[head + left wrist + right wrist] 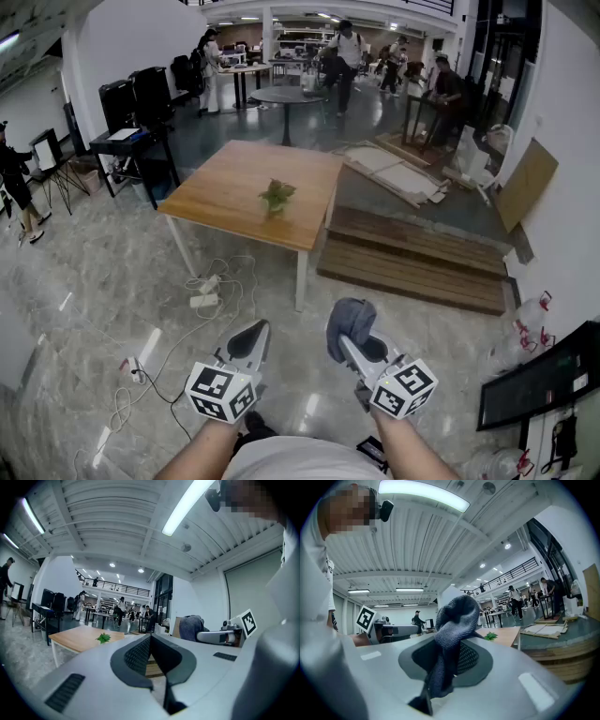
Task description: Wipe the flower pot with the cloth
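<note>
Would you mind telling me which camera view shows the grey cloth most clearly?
The right gripper view: the cloth fills its centre, pinched between the right gripper's jaws, knit texture visible. The head view shows it small, bunched at that gripper's tip; the left gripper view catches only a distant grey lump.

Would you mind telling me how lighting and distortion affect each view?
Head view: even light, fisheye bending the edges, the flower pot small on the table. Left gripper view: ceiling strip light blown out, dark corners. Right gripper view: similar glare overhead, the cloth in sharp focus.
</note>
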A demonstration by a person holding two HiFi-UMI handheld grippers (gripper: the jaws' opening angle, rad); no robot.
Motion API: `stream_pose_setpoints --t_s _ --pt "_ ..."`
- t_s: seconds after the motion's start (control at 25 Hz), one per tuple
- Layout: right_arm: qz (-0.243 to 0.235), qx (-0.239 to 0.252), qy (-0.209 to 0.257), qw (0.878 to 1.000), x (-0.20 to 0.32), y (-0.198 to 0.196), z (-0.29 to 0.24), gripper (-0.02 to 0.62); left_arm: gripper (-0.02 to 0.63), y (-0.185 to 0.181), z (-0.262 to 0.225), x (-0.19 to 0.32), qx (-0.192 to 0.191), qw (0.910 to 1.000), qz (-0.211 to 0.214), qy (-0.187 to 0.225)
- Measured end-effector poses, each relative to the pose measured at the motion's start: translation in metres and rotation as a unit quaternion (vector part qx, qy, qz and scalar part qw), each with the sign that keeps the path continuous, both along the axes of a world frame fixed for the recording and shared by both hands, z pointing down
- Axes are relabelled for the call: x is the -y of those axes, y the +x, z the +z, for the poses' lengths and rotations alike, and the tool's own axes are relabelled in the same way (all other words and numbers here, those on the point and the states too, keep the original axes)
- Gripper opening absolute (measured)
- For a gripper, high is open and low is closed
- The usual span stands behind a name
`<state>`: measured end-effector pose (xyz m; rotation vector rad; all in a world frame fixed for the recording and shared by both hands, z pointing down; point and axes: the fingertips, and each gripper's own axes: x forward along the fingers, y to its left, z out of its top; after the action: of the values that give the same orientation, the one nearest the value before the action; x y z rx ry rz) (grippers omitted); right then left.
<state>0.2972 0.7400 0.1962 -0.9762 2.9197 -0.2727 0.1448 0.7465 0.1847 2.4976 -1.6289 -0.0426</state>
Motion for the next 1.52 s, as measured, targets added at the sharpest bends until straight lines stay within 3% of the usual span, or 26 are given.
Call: stream_pose_setpoints --t_s 0.44,0.72,0.84,1.52 --pt "0.0 0.006 -0.003 1.0 0.008 -0.007 0.003 0.064 0.006 -0.007 0.001 0.011 -0.002 1.0 0.004 -0.002" --pt "-0.004 0.014 -0.009 1.0 0.031 -0.032 0.002 0.064 0.006 -0.031 0.002 0.038 -0.019 0.9997 0.009 -0.012" --pt "-0.004 0.018 -0.018 1.0 0.049 -0.05 0.005 0.064 0.006 -0.05 0.004 0.056 -0.031 0.9993 0.01 -0.018" --pt "0.016 0.029 -0.033 0.999 0.175 -0.193 0.005 0.065 0.007 -0.191 0.01 0.182 -0.017 0.9982 0.038 -0.043"
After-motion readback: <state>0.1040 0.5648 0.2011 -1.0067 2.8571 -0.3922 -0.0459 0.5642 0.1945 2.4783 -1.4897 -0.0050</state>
